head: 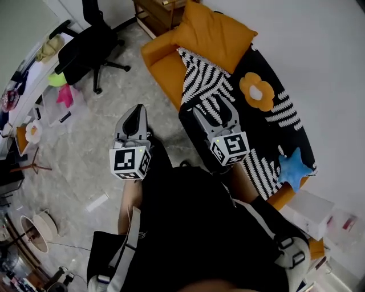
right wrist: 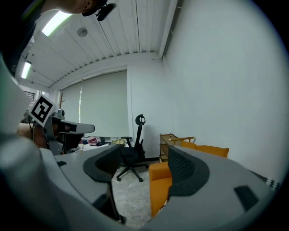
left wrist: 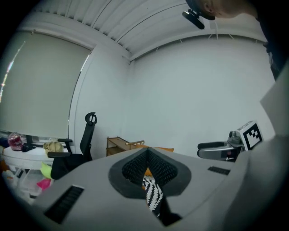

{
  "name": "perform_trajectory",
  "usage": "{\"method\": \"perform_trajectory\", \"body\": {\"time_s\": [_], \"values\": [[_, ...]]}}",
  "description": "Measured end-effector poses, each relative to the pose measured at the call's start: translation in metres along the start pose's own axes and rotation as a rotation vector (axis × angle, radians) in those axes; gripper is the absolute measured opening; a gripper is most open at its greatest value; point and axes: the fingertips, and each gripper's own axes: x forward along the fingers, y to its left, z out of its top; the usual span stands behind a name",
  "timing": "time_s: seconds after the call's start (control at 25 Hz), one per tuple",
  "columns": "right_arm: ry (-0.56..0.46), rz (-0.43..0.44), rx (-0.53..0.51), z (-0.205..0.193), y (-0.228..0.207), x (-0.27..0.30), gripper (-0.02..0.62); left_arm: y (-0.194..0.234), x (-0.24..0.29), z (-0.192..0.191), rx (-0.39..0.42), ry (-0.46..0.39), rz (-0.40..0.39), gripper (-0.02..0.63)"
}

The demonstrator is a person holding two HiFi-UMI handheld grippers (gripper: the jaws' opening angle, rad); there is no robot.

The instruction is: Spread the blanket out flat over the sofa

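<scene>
The orange sofa (head: pixel 162 63) runs from top centre to the right, with an orange cushion (head: pixel 214 34) at its far end. A black blanket (head: pixel 256 125) with white stripes, an orange flower and a blue star lies over the seat and back. My right gripper (head: pixel 215 107) hovers open just above the blanket's near striped part, nothing between its fingers. My left gripper (head: pixel 137 109) is shut and empty, over the floor left of the sofa. In the left gripper view the gripper's (left wrist: pixel 147 155) pads meet, with the striped blanket (left wrist: pixel 153 194) seen beyond them. The right gripper (right wrist: pixel 144 167) faces the sofa's arm (right wrist: pixel 160 180).
A black office chair (head: pixel 91 43) stands at the upper left beside a cluttered white desk (head: pixel 28 74). A wooden shelf (head: pixel 162 11) is behind the sofa's end. A white box (head: pixel 311 211) sits by the sofa's near end. Small items lie on the marble floor (head: pixel 85 165).
</scene>
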Motion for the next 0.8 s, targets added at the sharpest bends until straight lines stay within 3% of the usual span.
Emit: {"method": "perform_trajectory", "body": {"time_s": [0.48,0.8], "values": [[0.106,-0.315,0.070,0.004,-0.032,0.135,0.328,0.105,0.160,0.009,0.022,0.112,-0.370,0.021],[0.190,-0.477,0.126,-0.028,-0.033,0.162,0.328,0.130,0.207,-0.027,0.022,0.199,-0.543,0.021]]}}
